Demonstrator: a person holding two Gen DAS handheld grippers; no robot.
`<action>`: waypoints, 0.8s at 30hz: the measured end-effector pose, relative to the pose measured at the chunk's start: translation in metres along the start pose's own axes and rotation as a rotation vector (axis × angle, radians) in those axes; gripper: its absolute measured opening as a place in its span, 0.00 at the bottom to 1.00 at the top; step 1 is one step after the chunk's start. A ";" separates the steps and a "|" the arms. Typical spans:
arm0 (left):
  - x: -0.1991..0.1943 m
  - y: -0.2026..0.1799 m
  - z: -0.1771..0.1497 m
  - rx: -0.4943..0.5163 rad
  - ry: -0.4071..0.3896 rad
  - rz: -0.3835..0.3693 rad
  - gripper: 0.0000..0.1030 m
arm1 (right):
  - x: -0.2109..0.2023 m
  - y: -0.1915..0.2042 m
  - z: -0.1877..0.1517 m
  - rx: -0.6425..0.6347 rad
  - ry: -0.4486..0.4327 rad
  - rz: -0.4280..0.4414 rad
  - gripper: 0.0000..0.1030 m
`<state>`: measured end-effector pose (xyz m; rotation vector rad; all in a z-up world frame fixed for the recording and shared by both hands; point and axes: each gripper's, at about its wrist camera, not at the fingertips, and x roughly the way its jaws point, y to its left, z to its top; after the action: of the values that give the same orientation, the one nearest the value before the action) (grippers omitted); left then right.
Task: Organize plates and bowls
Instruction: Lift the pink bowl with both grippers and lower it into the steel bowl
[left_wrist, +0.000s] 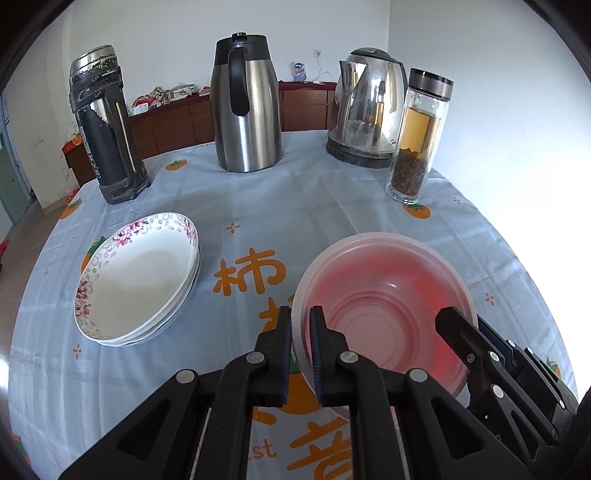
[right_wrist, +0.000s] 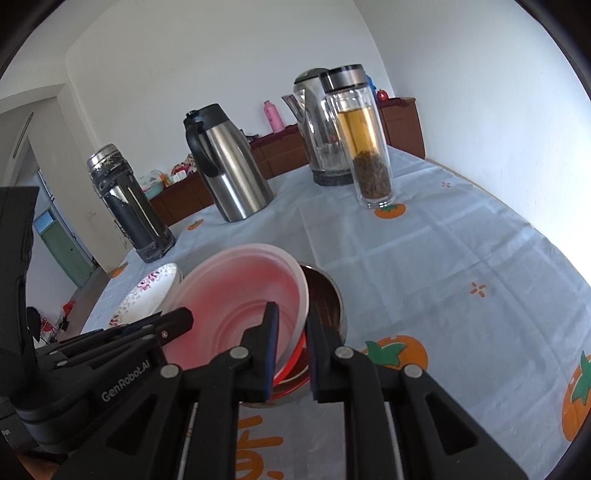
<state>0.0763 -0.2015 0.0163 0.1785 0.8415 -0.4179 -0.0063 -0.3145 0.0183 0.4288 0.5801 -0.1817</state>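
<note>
A translucent pink plastic bowl (left_wrist: 384, 302) is tilted above a steel bowl (right_wrist: 325, 295), with red showing under it. My left gripper (left_wrist: 300, 332) is shut on the pink bowl's left rim. My right gripper (right_wrist: 291, 332) is shut on its right rim; its fingers (left_wrist: 458, 332) show in the left wrist view. A stack of white floral plates (left_wrist: 136, 280) lies on the table to the left, also seen in the right wrist view (right_wrist: 147, 291).
At the table's back stand a black thermos (left_wrist: 107, 129), a steel carafe (left_wrist: 245, 107), an electric kettle (left_wrist: 365, 107) and a glass tea bottle (left_wrist: 417, 140). The tablecloth (left_wrist: 258, 206) has orange persimmon prints. A cabinet stands behind the table.
</note>
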 end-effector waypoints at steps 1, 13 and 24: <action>0.002 0.000 0.000 -0.007 0.004 -0.001 0.11 | 0.002 -0.001 0.000 -0.001 0.002 -0.003 0.14; 0.021 -0.003 -0.002 -0.013 0.042 0.047 0.11 | 0.023 -0.002 -0.003 -0.039 0.038 -0.031 0.14; 0.025 -0.001 -0.005 -0.024 0.050 0.069 0.12 | 0.021 -0.003 -0.004 -0.042 0.024 -0.010 0.23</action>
<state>0.0869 -0.2080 -0.0059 0.1955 0.8864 -0.3394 0.0085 -0.3164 0.0021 0.3878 0.6081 -0.1734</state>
